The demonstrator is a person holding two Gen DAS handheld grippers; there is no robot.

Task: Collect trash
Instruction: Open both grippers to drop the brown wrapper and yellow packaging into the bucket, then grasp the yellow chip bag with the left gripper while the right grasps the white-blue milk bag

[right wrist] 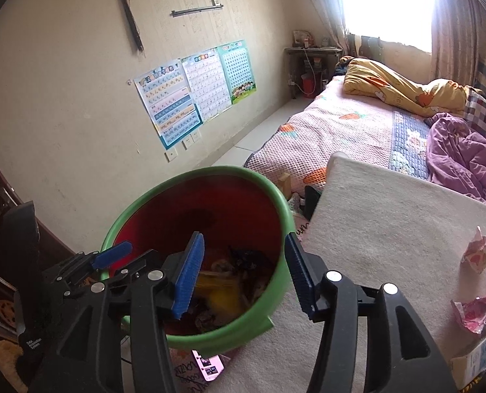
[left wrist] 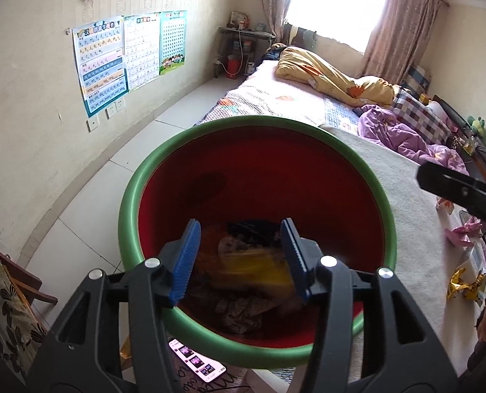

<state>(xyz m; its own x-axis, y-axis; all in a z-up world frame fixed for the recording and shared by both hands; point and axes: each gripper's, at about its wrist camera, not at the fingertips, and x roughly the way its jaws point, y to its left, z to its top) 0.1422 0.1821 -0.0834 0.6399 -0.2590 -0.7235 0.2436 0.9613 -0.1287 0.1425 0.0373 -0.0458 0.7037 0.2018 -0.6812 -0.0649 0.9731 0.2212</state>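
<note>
Both claws hang over the green-rimmed trash bin [left wrist: 130, 209], left claw [left wrist: 241, 257] and right claw [right wrist: 244, 270] parted, nothing pinched. Below them a blurred yellow wrapper [left wrist: 269, 262] lies inside the bin, long axis left-right. Farther right, three crumpled wrappers lie on the bench [right wrist: 390, 222]: two pink wrappers [right wrist: 475, 252], one gold wrapper [left wrist: 465, 283].

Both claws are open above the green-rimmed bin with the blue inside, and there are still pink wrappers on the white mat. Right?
Not quite: the bin is red inside, not blue, as both wrist views show. The rest holds: the left claw and right claw stand open above it, and pink wrappers still lie on the white mat.
</note>
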